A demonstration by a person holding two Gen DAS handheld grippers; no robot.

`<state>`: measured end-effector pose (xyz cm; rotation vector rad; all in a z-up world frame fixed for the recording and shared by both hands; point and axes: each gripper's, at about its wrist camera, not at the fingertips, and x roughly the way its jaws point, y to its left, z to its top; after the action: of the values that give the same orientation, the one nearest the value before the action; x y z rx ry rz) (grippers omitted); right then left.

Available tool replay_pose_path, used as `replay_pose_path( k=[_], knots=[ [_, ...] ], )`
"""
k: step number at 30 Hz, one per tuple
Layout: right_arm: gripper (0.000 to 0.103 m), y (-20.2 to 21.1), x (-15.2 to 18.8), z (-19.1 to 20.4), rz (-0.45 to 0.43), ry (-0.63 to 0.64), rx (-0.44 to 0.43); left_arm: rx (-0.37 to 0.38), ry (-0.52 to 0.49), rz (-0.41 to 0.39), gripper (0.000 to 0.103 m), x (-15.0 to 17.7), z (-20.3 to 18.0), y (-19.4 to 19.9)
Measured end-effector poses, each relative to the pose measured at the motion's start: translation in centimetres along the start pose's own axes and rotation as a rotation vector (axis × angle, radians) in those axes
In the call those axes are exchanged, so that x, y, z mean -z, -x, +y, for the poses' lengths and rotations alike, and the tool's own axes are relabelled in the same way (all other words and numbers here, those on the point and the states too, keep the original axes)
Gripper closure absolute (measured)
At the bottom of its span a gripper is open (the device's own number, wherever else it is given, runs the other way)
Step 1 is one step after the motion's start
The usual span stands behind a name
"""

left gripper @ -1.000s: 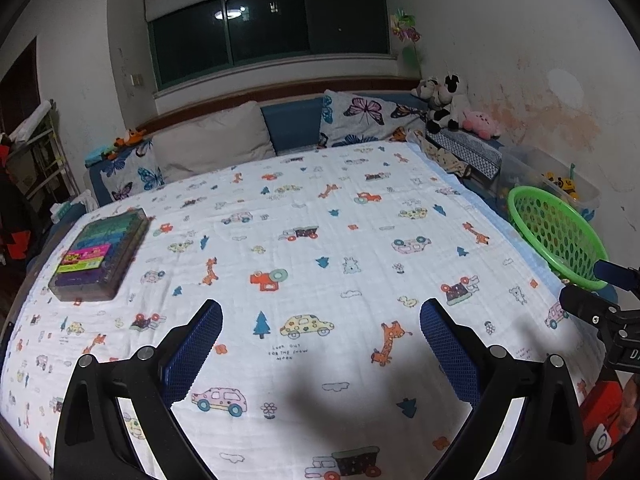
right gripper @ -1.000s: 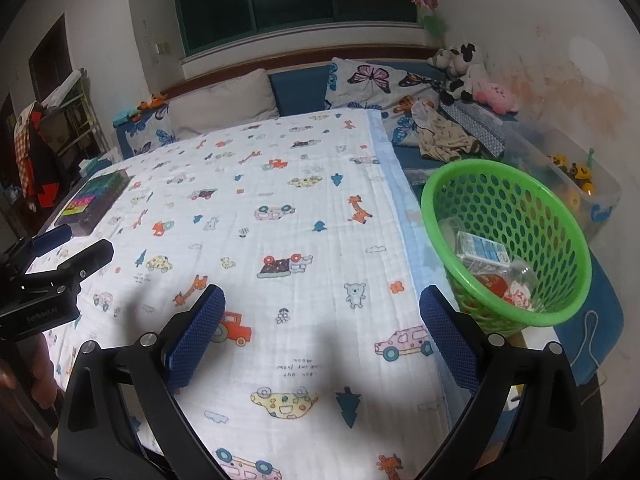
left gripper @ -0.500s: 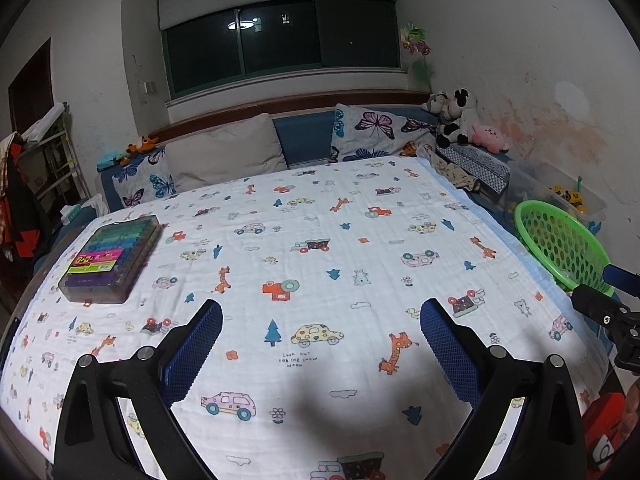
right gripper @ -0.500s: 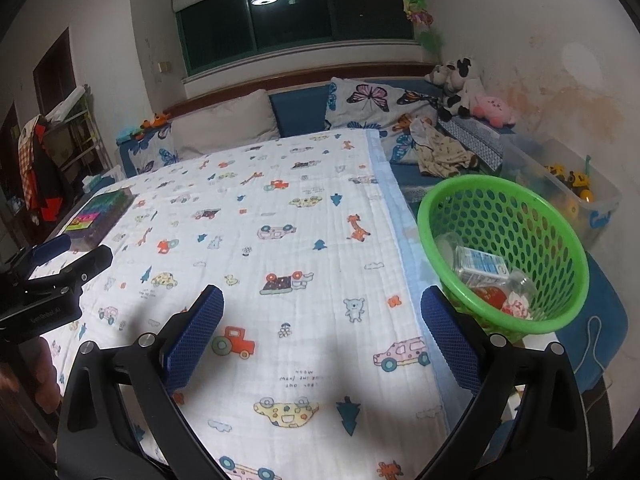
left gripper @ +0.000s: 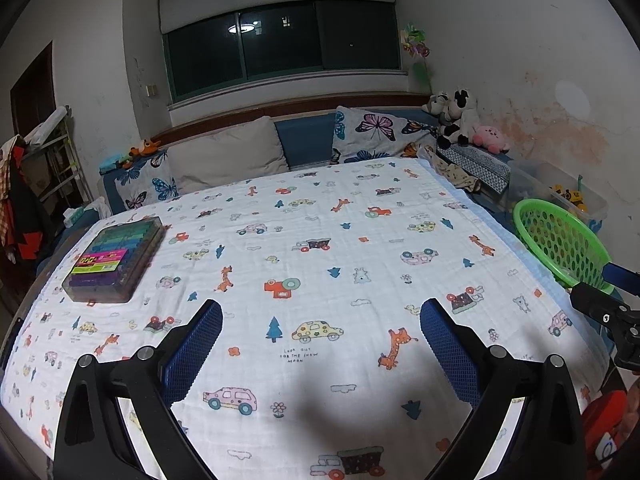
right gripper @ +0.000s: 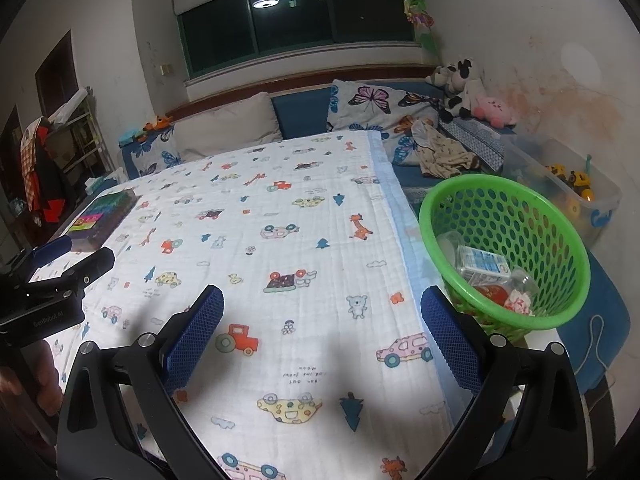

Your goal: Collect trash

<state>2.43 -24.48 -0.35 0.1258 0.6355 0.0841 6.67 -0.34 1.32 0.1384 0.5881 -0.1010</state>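
- While both tools hang over the bed, the left gripper (left gripper: 320, 344) at the bottom of its view has its blue ribbed pads spread wide with nothing between them; the right gripper (right gripper: 322, 330) is likewise gaping and empty at the bottom of its own frame.
- Beneath them the blanket (left gripper: 320, 248) is a soft, quilted white cotton printed with cars, giraffes and trees; I see no loose litter on it.
- At right of the right wrist view, just off the bed's edge, stands the green basket (right gripper: 560, 216), round, perforated plastic, stiff but light; its rim looks like the best place to take hold.
- Inside it lies the trash (right gripper: 488, 276): a small blue and white carton, a clear crinkled bottle or wrapper and a red and white wrapper. All of it should be light and easily crushed, so a gentle pinch across a flat side seems wise.
- At left middle of the left wrist view, a flat box (left gripper: 114, 260) of coloured pieces rests on the blanket: rigid, glossy and heavier, probably not rubbish.
- Farther back come soft pillows (left gripper: 228, 154) and plush toys (left gripper: 460, 120) at upper right.
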Motion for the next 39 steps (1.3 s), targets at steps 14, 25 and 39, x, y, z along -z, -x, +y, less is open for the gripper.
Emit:
replay_pose_path(
  k=[14,25,39],
  knots=[
    [0.005,1.4,0.4,0.7,-0.028,0.012,-0.002,-0.002,0.0,-0.03,0.007,0.4,0.2,1.9],
    [0.005,1.7,0.5,1.1,-0.032,0.017,-0.005,-0.002,0.002,-0.033,0.007,0.5,0.2,2.2],
    [0.005,1.6,0.6,1.0,-0.03,0.015,-0.007,-0.002,-0.001,-0.033,0.007,0.4,0.0,2.4]
  ],
)
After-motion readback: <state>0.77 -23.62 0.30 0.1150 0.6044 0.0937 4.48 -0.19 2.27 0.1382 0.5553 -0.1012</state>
